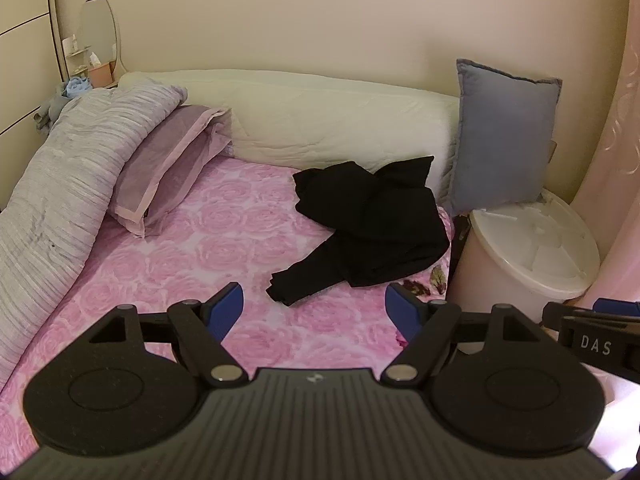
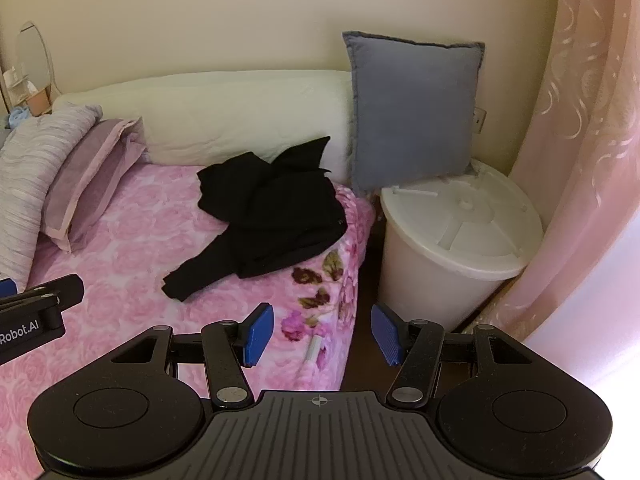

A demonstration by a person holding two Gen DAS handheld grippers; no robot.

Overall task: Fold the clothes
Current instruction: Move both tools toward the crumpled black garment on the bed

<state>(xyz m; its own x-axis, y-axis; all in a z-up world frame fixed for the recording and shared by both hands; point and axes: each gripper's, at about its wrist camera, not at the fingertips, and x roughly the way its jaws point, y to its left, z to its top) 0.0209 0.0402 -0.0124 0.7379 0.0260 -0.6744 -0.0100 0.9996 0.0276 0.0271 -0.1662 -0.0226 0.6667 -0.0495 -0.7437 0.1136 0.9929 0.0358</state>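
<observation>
Black garment [image 1: 368,224] crumpled in heap, centre-right of frame, near bed [image 1: 168,280] edge, untouched. Left gripper [image 1: 314,312] jaws spread, empty; right gripper [image 2: 322,334] jaws spread, empty, over bed edge. Risk: pinching bunched layers, or dragging garment off edge toward white bin [image 2: 460,236]

Black left gripper [image 1: 314,310], right gripper [image 2: 323,334]; blue ribbed pads, silver pivots

I read "DAS" in pale letters on the black body of the right gripper [image 1: 596,328] at the left camera's edge. On the left gripper [image 2: 28,316], seen from the right camera, I made out "Robot.AI".
</observation>
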